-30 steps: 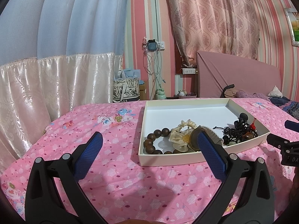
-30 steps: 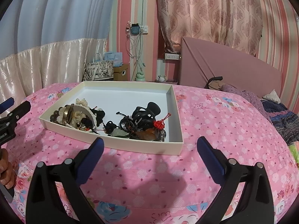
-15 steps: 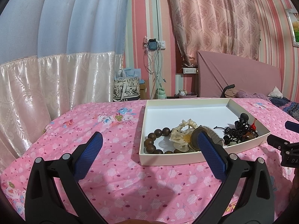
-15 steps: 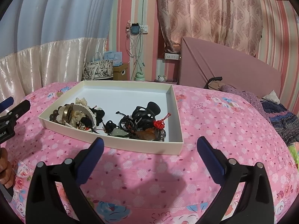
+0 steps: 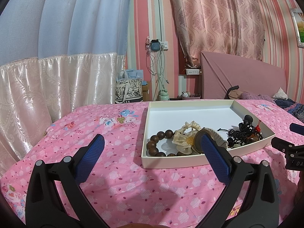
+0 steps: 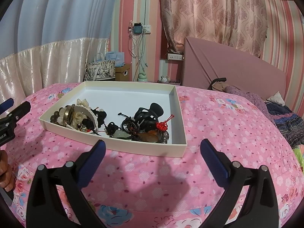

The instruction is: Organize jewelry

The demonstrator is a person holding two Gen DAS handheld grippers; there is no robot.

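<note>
Pink floral bedspread [image 5: 117, 188] covers the bed where a shallow cream cardboard box [image 5: 171, 160] sits ahead of both pairs of tongs. The left tongs [image 5: 152, 146], black-armed with blue ribbed pads, are spread wide and grip nothing; the box's near left corner lies just beyond the gap between the pads, and the right pad overlaps the box's front wall in the left wrist view. The right tongs [image 6: 151, 148] are likewise gaping and empty, hovering over the bedspread with the box's front wall just past the tips.

All the jewelry is heaped along the box's near edge, while the far half of its white floor is bare. Nearest the left tongs lies a bracelet of dark brown wooden beads [image 5: 155, 146], touching a cream fabric scrunchie [image 5: 185, 134] and a round brass-coloured piece [image 5: 197, 140] whose exact nature is hard to tell. Farther toward the right tongs sits a tangle of black cords [image 6: 129, 126], a black plastic claw clip [image 6: 150, 114] and a red knotted charm [image 6: 163, 125], with an amber-brown pendant [image 6: 150, 135] beneath.

A person's hand [image 6: 5, 172] shows at the left margin of the right wrist view, holding the left tongs' handle. Beyond the bed stand a pink padded headboard [image 5: 241, 79], patterned pink curtains [image 5: 216, 19], and a blue-and-cream drape [image 5: 57, 47] to the left tongs' outer side.
</note>
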